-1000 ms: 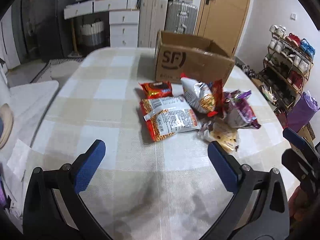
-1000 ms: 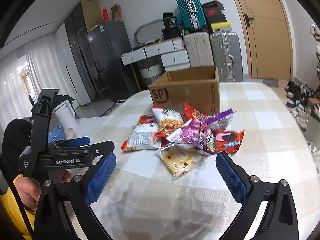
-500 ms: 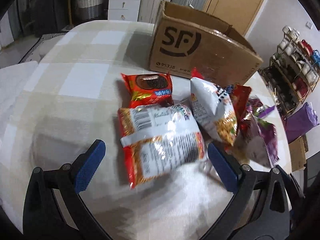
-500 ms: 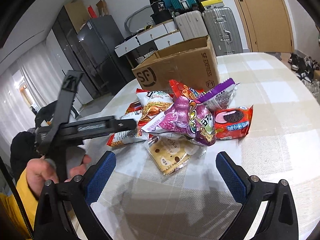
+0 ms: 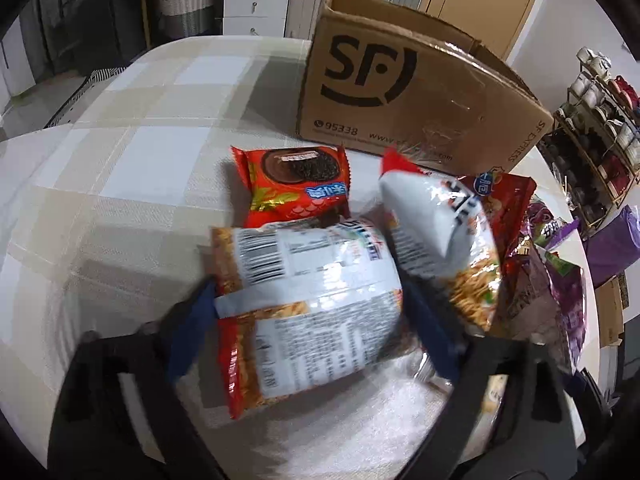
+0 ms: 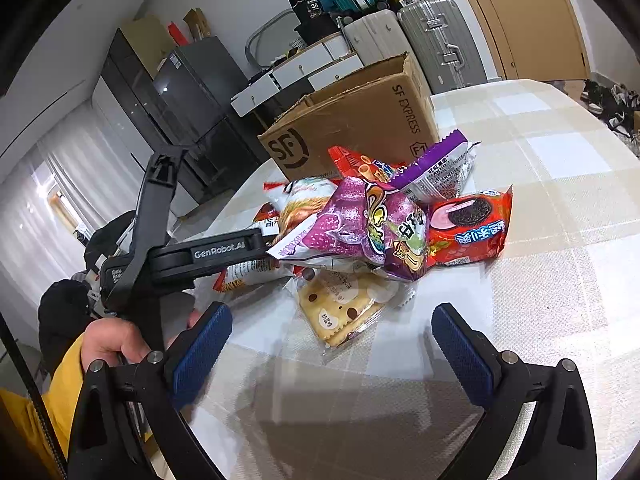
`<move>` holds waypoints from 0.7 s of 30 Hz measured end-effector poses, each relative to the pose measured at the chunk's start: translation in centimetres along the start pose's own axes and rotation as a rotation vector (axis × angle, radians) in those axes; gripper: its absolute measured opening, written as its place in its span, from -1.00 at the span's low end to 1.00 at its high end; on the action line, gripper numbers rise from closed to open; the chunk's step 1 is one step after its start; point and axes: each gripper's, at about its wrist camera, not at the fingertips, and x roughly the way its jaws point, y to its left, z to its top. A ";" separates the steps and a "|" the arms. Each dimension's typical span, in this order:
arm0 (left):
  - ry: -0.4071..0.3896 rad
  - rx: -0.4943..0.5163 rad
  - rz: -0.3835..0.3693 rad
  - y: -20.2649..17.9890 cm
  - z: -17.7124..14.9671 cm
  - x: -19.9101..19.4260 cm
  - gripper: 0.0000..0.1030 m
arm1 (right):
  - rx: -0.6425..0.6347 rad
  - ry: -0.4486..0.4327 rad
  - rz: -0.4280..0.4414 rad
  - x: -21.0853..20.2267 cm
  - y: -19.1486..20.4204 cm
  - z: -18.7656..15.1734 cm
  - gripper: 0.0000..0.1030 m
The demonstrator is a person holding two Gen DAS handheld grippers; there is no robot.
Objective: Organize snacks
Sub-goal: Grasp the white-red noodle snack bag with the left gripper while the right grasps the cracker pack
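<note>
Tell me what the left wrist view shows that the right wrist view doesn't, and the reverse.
Left wrist only: the left gripper, its jaws just closing around the noodle pack with the barcode up; a shoe rack.

Right wrist only: the right gripper open over bare table, a cracker pack in front of it, a hand on the left gripper's handle, and suitcases.

Both: the SF box and the purple bag.

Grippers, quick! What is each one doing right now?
Left gripper: its jaws have just been closing around the noodle packet, and the pads look pressed on its sides.
Right gripper: open, holding nothing, above the table.
</note>
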 end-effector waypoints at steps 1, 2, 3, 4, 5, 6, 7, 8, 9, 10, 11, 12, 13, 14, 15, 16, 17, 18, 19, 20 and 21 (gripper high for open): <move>-0.005 -0.001 -0.005 0.2 0.0 -0.1 0.49 | 0.001 -0.001 0.000 -0.1 0.0 -0.1 0.98; -0.009 -0.003 -0.016 0.7 -0.2 -0.3 0.35 | 0.001 -0.002 -0.001 -0.1 0.0 -0.1 0.98; -0.008 -0.004 -0.035 1.0 -0.1 -0.4 0.23 | 0.002 -0.002 -0.001 -0.1 0.0 -0.1 0.98; 0.000 -0.001 -0.065 1.3 -0.1 -0.5 0.21 | 0.003 -0.003 -0.002 -0.1 -0.1 -0.1 0.98; 0.011 0.010 -0.090 1.5 -0.2 -0.6 0.17 | 0.005 -0.002 -0.002 -0.1 -0.1 -0.2 0.98; 0.013 0.023 -0.096 1.5 -0.2 -0.7 0.16 | 0.009 0.001 -0.004 0.0 -0.2 -0.1 0.98; 0.016 0.038 -0.103 1.6 -0.3 -0.9 0.16 | 0.010 0.002 -0.006 0.0 -0.2 -0.2 0.98; 0.016 0.043 -0.104 1.9 -0.5 -0.9 0.16 | 0.013 0.005 -0.009 0.0 -0.2 -0.2 0.98; 0.012 0.044 -0.103 2.1 -0.7 -1.0 0.15 | 0.015 0.007 -0.013 0.1 -0.2 -0.2 0.98; 0.010 0.038 -0.105 2.4 -0.8 -1.1 0.15 | 0.015 0.008 -0.018 0.1 -0.2 -0.2 0.98; 0.007 0.029 -0.107 2.8 -1.2 -1.3 0.14 | 0.013 0.007 -0.023 0.1 -0.2 -0.2 0.98; 0.005 0.020 -0.113 3.2 -1.3 -1.5 0.14 | 0.010 0.011 -0.029 0.1 -0.1 -0.2 0.98; 0.002 0.015 -0.117 3.4 -1.5 -1.9 0.14 | 0.004 0.022 -0.038 0.3 0.1 -0.2 0.98; -0.003 0.011 -0.124 3.6 -1.7 -2.3 0.14 | -0.004 0.035 -0.049 0.6 0.3 -0.3 0.98; -0.011 0.009 -0.133 3.9 -1.7 -2.7 0.14 | -0.015 0.044 -0.059 0.8 0.6 -0.4 0.98; -0.016 0.011 -0.138 4.0 -1.9 -3.1 0.14 | -0.039 0.053 -0.078 1.0 1.1 -0.4 0.98; -0.018 0.013 -0.144 4.2 -2.0 -3.4 0.14 | -0.057 0.062 -0.081 1.3 1.4 -0.4 0.98; -0.022 0.013 -0.150 4.9 -3.4 -4.0 0.14 | -0.079 0.075 -0.083 1.7 1.8 -0.3 0.98; -0.027 0.013 -0.156 5.1 -4.3 -4.6 0.14 | -0.096 0.088 -0.093 2.1 2.2 -0.2 0.98; -0.033 0.013 -0.162 5.4 -4.4 -5.0 0.14 | -0.111 0.104 -0.107 2.6 2.4 -0.1 0.98; -0.037 0.014 -0.167 5.6 -4.8 -5.4 0.14 | -0.128 0.120 -0.131 3.3 2.7 0.1 0.98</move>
